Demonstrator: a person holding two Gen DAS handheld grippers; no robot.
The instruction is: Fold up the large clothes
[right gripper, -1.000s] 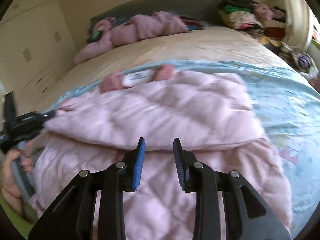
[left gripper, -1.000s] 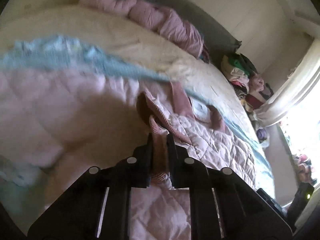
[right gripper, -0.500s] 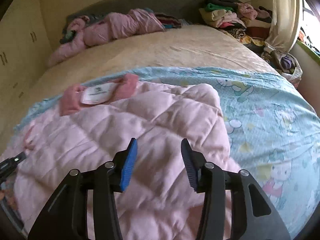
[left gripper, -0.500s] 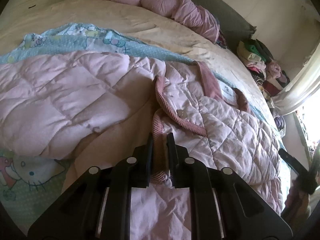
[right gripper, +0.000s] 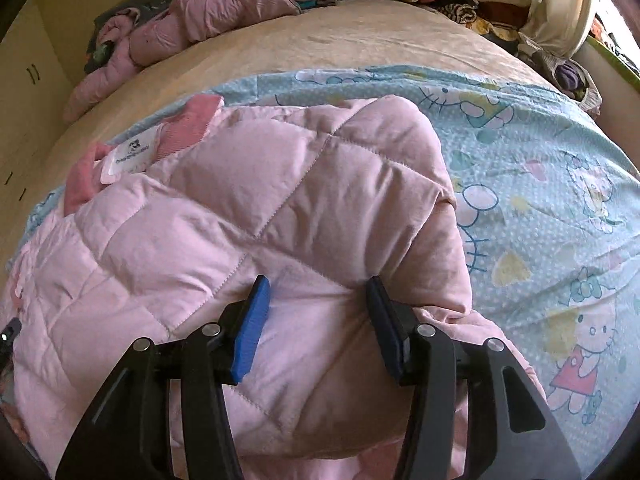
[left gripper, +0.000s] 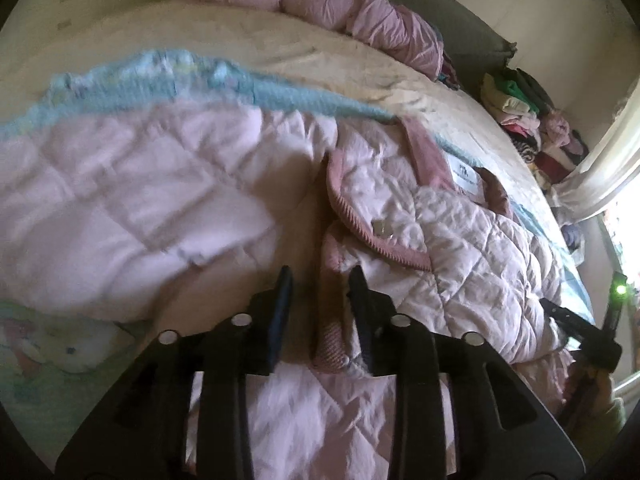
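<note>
Letting go of a fold just laid, by my reading: in the left wrist view the left gripper [left gripper: 320, 300] is opening around the ribbed cuff [left gripper: 330, 344] of the pink quilted jacket [left gripper: 460, 248], which lies between the jaws on the bed [left gripper: 240, 44]. In the right wrist view the right gripper [right gripper: 316, 320] is spreading its jaws low over the folded sleeve [right gripper: 280, 208], pinching nothing; next it likely needs a fresh edge to grip.

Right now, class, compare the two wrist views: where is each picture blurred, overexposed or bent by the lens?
Left wrist view: motion blur smears the blue sheet and the jacket on the left; the window on the right burns out white. Right wrist view: sharp, the jacket's stitching crisp, with mild glare at the top right by the curtain. Both: fisheye bowing and dark corners.
</note>
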